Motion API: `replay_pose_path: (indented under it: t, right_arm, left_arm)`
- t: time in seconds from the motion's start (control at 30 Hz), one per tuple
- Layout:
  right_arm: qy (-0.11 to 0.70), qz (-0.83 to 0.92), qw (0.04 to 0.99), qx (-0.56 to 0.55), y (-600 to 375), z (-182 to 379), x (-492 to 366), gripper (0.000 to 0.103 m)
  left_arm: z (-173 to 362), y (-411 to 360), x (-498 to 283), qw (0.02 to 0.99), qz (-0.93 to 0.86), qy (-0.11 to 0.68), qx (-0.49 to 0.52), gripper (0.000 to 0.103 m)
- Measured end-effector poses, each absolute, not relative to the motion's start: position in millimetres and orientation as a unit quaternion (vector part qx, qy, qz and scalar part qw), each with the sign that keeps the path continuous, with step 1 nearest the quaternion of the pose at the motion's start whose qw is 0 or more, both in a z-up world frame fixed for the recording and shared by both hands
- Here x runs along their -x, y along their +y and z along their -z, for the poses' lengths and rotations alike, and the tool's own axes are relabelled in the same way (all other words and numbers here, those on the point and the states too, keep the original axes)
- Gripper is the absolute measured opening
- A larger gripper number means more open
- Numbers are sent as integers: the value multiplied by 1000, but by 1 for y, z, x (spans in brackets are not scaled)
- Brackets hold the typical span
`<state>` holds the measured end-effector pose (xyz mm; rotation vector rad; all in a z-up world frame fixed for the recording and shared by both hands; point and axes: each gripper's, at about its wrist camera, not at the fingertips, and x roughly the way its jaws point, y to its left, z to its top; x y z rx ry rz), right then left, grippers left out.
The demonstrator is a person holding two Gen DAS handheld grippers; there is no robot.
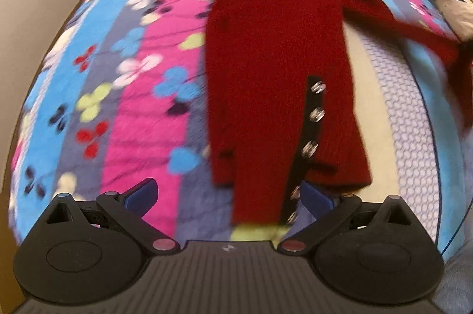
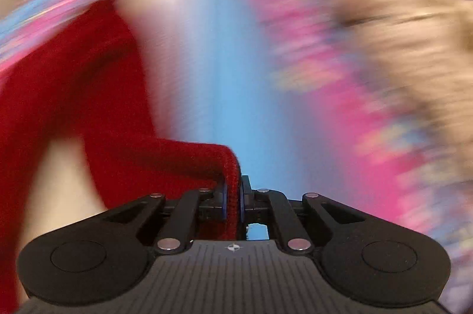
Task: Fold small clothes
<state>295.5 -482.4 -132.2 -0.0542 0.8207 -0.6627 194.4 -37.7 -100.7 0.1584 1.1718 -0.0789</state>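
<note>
Red sweater flat on blanket, one sleeve pinched in my right gripper. Left gripper spread wide, empty, over the hem. I'd carry the sleeve across the body, keeping it taut and flat.

No words, numbers or brand names can be read; only a small round crosshair mark stands on each gripper's ribbed black body, in both wrist views.
</note>
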Motion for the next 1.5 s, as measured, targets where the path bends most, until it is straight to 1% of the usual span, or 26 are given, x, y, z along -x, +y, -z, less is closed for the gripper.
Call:
replay_pose_path:
  t: [0.03, 0.1, 0.13, 0.2, 0.23, 0.27, 0.3, 0.33, 0.37, 0.4, 0.43, 0.57, 0.6, 0.7, 0.73, 0.83, 0.9, 1.07, 1.1, 1.17, 1.23, 1.33, 1.4, 1.43, 1.47, 1.5]
  right_arm:
    - [368, 368, 853, 28, -509, 120, -303, 17]
    - [356, 389, 850, 10, -534, 100, -307, 51]
    - [349, 356, 867, -7, -532, 92, -300, 54]
    - [332, 282, 899, -33, -512, 89, -276, 70]
    - [337, 253, 906, -41, -497, 91, -265, 74]
    - [346, 222, 910, -50, -477, 100, -248, 78]
    - [360, 196, 911, -55, -466, 107, -236, 78]
    - [377, 166, 909, -59, -447, 119, -221, 78]
    - [390, 148, 907, -62, -428, 130, -209, 78]
    - [405, 129, 903, -62, -406, 142, -194, 77]
    - [414, 119, 901, -57, -382, 143, -178, 77]
    - [421, 91, 900, -62, -333, 147, -144, 76]
    - [420, 87, 901, -67, -329, 142, -142, 76]
    - [420, 77, 901, -80, -332, 133, -150, 76]
    - [418, 72, 902, -81, -335, 129, -160, 76]
    - [414, 53, 905, -81, -328, 125, -175, 76]
    - [411, 21, 905, -111, -321, 123, -188, 76]
    - [433, -70, 849, -294, -305, 135, -233, 78]
    - [440, -78, 838, -314, -298, 139, -241, 81]
    - [462, -90, 815, -338, -278, 145, -259, 81]
    - [474, -95, 806, -342, -261, 148, -278, 83]
    - [495, -49, 805, -322, -245, 156, -301, 83]
    - [500, -27, 799, -333, -248, 161, -309, 84]
    - [498, -15, 795, -346, -254, 164, -312, 84]
    - [494, -4, 792, -359, -258, 166, -314, 84]
    - [487, 3, 791, -370, -264, 168, -316, 81]
  left_arm:
    - [104, -46, -202, 829, 46, 552, -82, 102]
    - [113, -59, -214, 828, 60, 550, -94, 102]
    - [119, -63, -220, 825, 69, 553, -98, 102]
    - [136, -72, -232, 810, 99, 569, -101, 102]
    - [144, -74, -237, 802, 111, 579, -99, 102]
    - [150, -76, -240, 797, 125, 583, -95, 99]
    - [155, -76, -243, 797, 140, 581, -91, 90]
    - [158, -75, -247, 797, 148, 579, -86, 86]
    - [158, -72, -249, 797, 154, 579, -74, 65]
    - [153, -67, -252, 800, 163, 575, -58, 33]
    - [145, -62, -256, 803, 162, 571, -50, 23]
    - [99, -12, -283, 830, 144, 539, -1, 21]
    - [85, 2, -294, 841, 136, 524, 1, 15]
    - [47, 46, -335, 864, 104, 492, 30, 13]
    - [38, 56, -346, 868, 101, 485, 35, 9]
    - [18, 67, -354, 886, 97, 452, 28, 9]
    - [14, 63, -349, 886, 122, 446, 27, 9]
    - [41, 55, -348, 887, 82, 455, -3, 9]
    - [45, 60, -353, 890, 63, 452, -10, 9]
    - [51, 74, -366, 895, 23, 446, -24, 9]
    - [48, 91, -387, 899, -17, 435, -45, 9]
    - [25, 129, -447, 912, -117, 385, -87, 9]
    - [7, 162, -487, 911, -211, 348, -71, 10]
    - [1, 177, -501, 907, -249, 336, -51, 12]
    - [-4, 193, -511, 902, -278, 329, -22, 23]
    - [-4, 205, -516, 899, -283, 334, 7, 40]
